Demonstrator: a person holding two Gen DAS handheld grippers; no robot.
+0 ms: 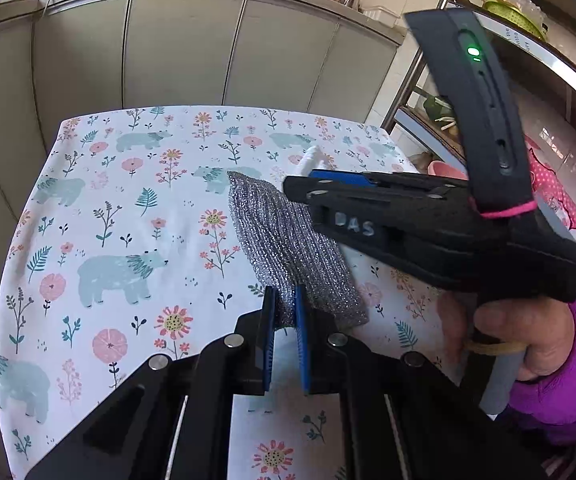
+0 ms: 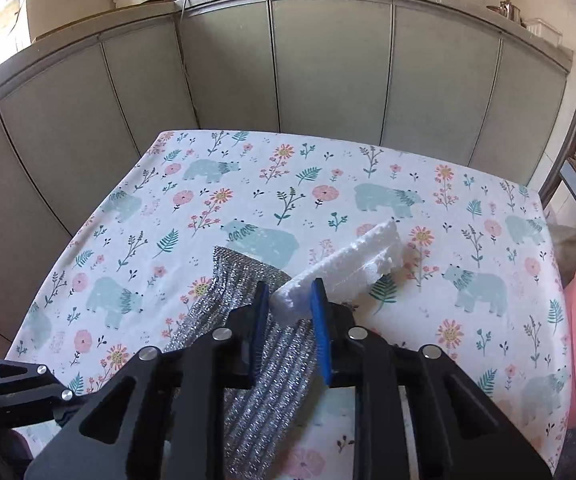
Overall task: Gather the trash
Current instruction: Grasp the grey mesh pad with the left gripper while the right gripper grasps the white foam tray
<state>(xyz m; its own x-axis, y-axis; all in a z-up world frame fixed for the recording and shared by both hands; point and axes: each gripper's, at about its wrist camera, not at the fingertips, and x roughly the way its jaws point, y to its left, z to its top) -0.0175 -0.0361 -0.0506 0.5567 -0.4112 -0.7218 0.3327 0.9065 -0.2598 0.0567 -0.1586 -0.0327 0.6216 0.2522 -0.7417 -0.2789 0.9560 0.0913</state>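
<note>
On the table, left gripper clamps silver cloth.

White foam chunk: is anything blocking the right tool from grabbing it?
No. The right tool already has the white foam chunk between its blue pads, with nothing in between. The silver scrubbing cloth lies underneath, pinched by the left tool.

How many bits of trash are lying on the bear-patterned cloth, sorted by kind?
Silver mesh scrubbing cloth: 1, pinched by the left tool.
White foam piece: 1, pinched by the right tool.
Total: 2.
</note>
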